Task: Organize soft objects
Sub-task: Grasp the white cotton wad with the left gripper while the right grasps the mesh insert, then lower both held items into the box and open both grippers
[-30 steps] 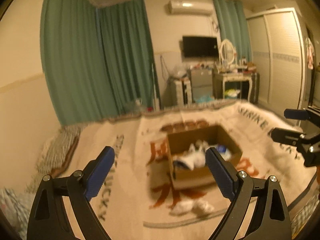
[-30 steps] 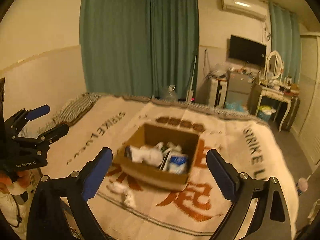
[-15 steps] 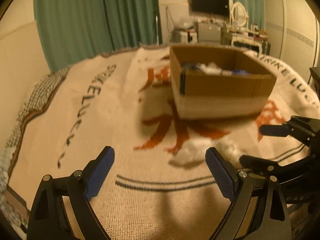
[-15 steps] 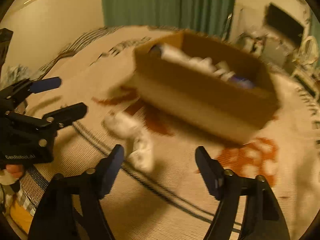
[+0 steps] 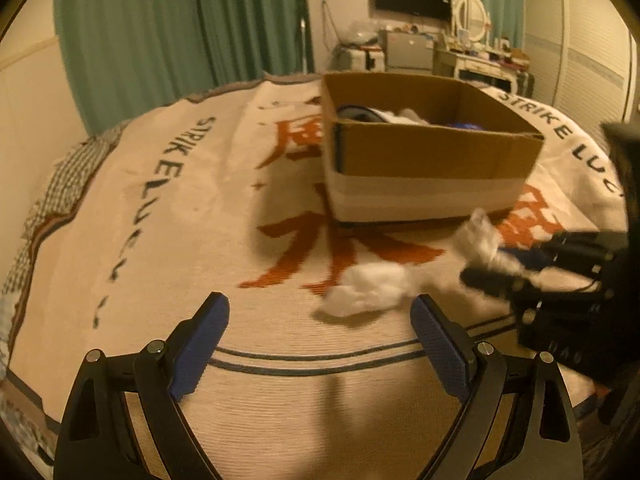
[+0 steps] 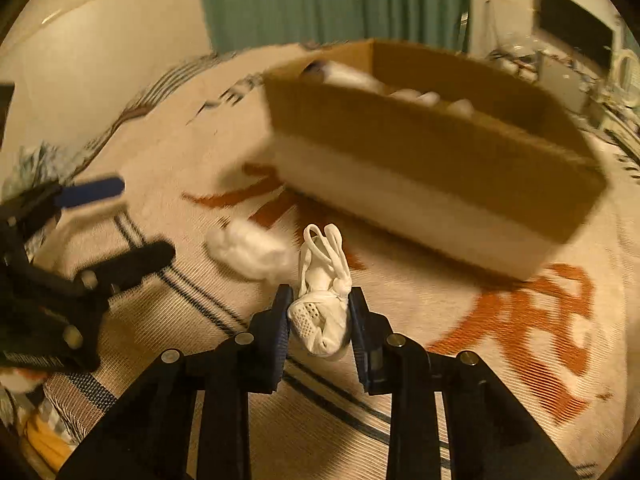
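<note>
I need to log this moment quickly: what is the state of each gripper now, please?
Left gripper: open, holding nothing; the fluffy white piece lies just ahead.
Right gripper: closed on a white sock.

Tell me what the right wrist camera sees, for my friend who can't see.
The right gripper pinches a white bundled sock above a cream printed blanket. A fluffy white bundle lies beside it, and an open brown cardboard box sits behind.

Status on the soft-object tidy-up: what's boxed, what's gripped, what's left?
Done: several soft items already lie in the cardboard box. In hand: the right hand-held gripper is shut on a white sock. Left: a second white sock lies on the blanket; the left hand-held gripper is open, holding nothing.
</note>
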`<state>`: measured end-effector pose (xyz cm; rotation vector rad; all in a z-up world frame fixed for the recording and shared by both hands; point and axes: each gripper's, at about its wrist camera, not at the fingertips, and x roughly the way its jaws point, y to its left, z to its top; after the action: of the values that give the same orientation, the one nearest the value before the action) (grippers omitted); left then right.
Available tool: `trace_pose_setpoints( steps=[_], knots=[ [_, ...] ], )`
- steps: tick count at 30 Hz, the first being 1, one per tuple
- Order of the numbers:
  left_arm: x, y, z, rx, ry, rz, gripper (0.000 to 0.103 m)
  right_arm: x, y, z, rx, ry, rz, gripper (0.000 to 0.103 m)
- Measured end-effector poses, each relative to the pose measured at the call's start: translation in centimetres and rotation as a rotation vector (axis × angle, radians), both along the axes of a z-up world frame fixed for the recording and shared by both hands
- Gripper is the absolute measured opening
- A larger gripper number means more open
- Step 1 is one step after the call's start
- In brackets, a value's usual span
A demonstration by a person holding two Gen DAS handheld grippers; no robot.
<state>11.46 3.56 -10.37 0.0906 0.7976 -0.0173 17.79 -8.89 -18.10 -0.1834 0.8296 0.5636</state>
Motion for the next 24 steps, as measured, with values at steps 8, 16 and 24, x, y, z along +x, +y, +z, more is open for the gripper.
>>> trace_pose_setpoints(
  steps=[8,16,24],
  knots=[
    [2.5,-2.9,-2.2,0.018,0.042,-0.004,0.092,0.1,-4.9,1.7,0.016,-0.040,-0.140,0.027],
    [5.2,-2.7,-5.4,-0.042,0.136,-0.005,0.060,1.8,-4.8,1.0,0.020,0.001,-0.152,0.027],
    [3.2,-4.3,-4.0,-0.030,0.079,-0.101,0.040,1.1,-5.0,1.0,0.019,-0.009,-0.154,0.027]
  ],
)
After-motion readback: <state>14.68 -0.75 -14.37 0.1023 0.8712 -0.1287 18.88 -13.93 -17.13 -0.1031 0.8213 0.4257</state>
